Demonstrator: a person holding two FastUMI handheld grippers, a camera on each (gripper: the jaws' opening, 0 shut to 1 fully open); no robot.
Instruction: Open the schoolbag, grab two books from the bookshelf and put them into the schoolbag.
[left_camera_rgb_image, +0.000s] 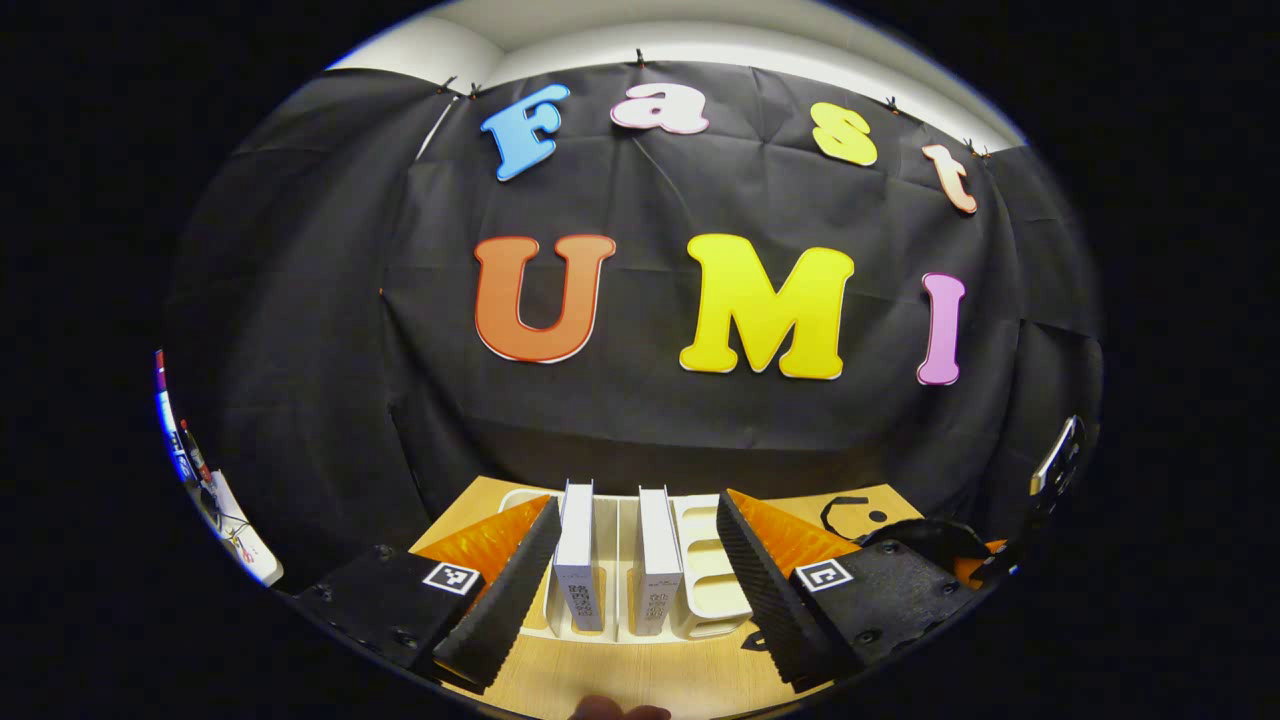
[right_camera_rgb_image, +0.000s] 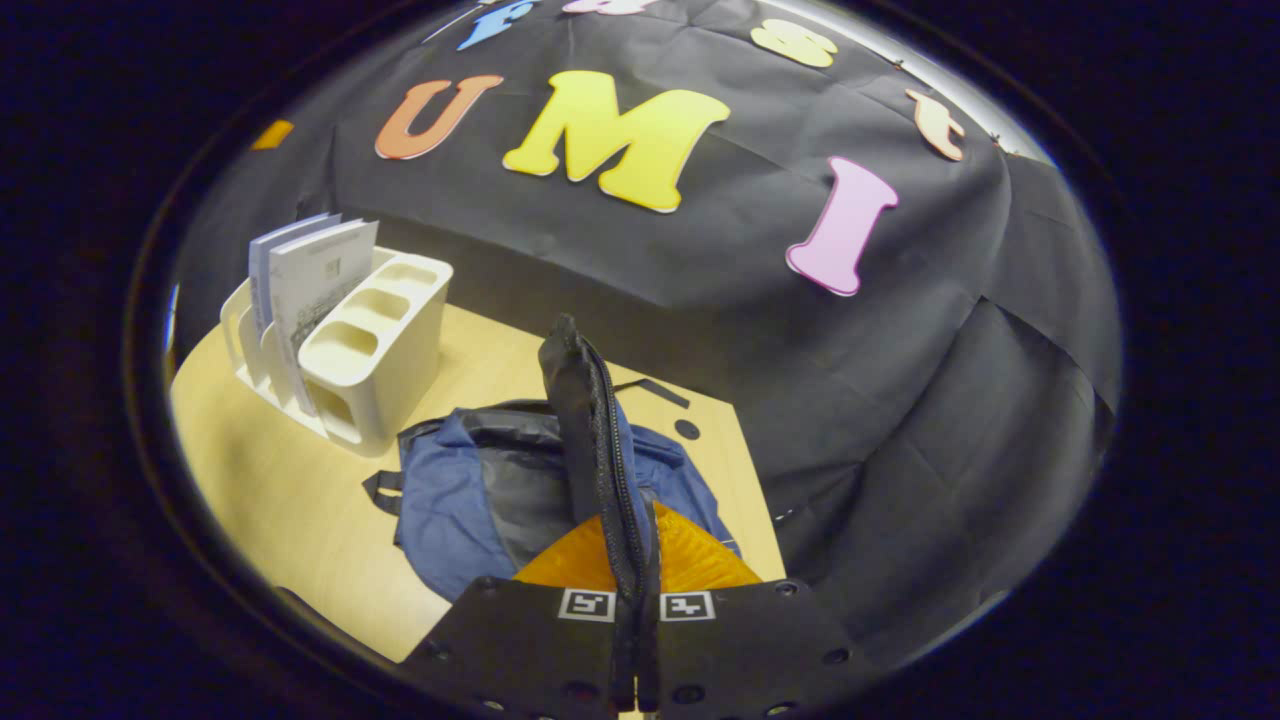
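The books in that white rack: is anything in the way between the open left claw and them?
Nothing visible. The left claw is open, facing the two upright books in the white rack, with only bare table in front of them.

Black cloth wall (left_camera_rgb_image: 640, 400) hangs in creased folds behind the tabletop, pinned by small clips (left_camera_rgb_image: 640, 56) along its top edge. Pale wall or ceiling band (left_camera_rgb_image: 700, 35) above the cloth. Light wood tabletop (right_camera_rgb_image: 290, 500) runs back to the cloth. Cluttered white surface with cables (left_camera_rgb_image: 235, 530) at far left.
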